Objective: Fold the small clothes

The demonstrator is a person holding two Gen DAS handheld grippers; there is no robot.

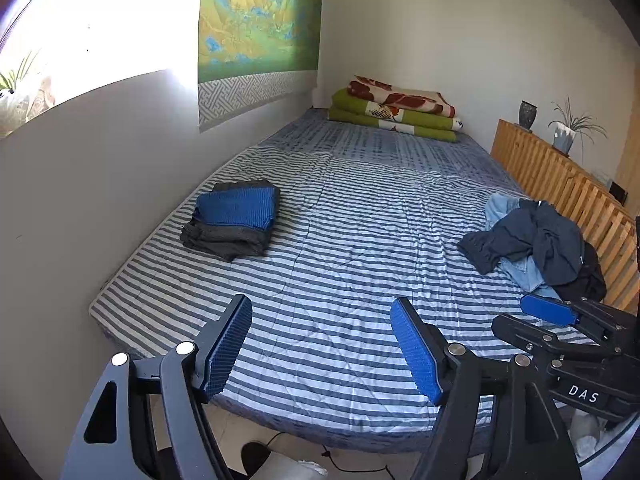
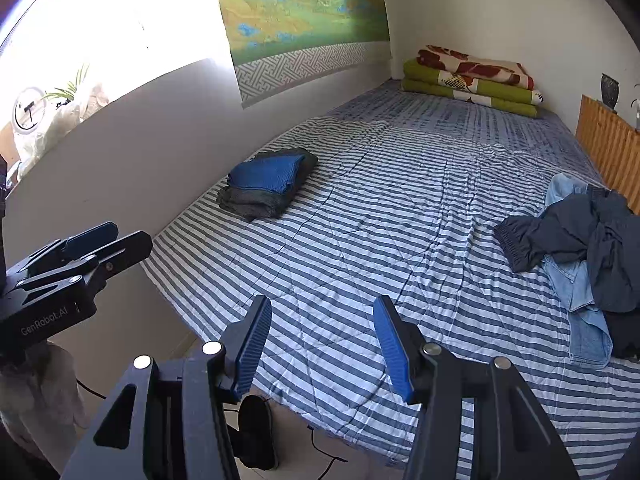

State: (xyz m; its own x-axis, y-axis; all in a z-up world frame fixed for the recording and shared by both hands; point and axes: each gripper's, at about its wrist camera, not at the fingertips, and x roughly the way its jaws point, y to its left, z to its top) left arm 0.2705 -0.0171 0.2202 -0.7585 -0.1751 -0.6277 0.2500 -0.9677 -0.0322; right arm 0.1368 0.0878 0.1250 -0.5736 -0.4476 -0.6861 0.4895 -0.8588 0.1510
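Bed: one bed (image 1: 340, 240) with a blue-and-white striped cover, along a white wall.
Folded clothes: one neat stack (image 1: 234, 218) near the wall side, a blue piece on top of two grey ones.
Unfolded clothes: one loose heap (image 1: 536, 244) on the opposite side by the wooden rail (image 1: 560, 176); a dark blue garment lies over a light blue denim one and a black one.
Blankets: one folded pile (image 1: 396, 108) at the far end, a red-patterned one on a green one.
Left tool (image 1: 324, 344): released, jaws wide apart, nothing between them, above the near edge of the bed.
Right tool (image 2: 322, 344): released, jaws apart and empty, beside the left one.
Pots: two on the rail, one dark vase (image 1: 528, 114) and one potted plant (image 1: 566, 136).
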